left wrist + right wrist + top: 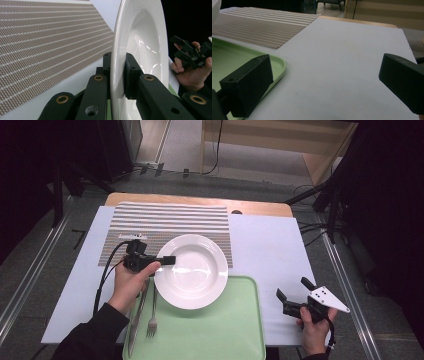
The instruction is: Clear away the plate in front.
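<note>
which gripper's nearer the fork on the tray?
Left. The left gripper is clamped on the plate rim, just above the fork. The right gripper waits open past the tray, off its right edge.

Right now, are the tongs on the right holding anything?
No: the right tongs stand wide open above the bare white table, with nothing between them.

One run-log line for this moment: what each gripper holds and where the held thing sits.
left gripper: shut on white plate rim | plate: partly over green tray and striped placemat | right gripper: open, nothing held
</note>
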Motion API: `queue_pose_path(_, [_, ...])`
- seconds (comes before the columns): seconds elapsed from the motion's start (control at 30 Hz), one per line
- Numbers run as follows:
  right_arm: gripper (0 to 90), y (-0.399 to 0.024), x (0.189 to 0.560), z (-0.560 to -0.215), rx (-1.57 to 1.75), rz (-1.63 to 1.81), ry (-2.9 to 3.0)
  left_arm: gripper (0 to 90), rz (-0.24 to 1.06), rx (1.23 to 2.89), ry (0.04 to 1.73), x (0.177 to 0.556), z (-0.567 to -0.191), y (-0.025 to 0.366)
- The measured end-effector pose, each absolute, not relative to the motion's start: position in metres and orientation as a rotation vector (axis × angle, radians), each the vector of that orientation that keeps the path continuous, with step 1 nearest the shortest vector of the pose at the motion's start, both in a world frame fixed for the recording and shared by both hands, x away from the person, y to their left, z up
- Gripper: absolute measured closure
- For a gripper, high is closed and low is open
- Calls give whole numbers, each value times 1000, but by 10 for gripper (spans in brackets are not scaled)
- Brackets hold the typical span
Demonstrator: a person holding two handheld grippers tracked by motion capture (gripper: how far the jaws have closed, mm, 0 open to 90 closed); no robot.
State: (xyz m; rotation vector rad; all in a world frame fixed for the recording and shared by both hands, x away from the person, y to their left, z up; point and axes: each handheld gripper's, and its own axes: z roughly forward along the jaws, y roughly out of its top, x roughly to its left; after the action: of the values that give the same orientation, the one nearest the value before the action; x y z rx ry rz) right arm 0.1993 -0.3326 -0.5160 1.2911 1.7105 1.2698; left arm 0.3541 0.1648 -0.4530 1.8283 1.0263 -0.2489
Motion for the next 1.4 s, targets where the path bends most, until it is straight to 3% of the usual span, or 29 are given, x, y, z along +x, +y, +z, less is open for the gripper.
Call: queue_pose_path(1.4, [0,-333,199,-516,1291,1269,1710,804,-498,1996,931,307,-490,140])
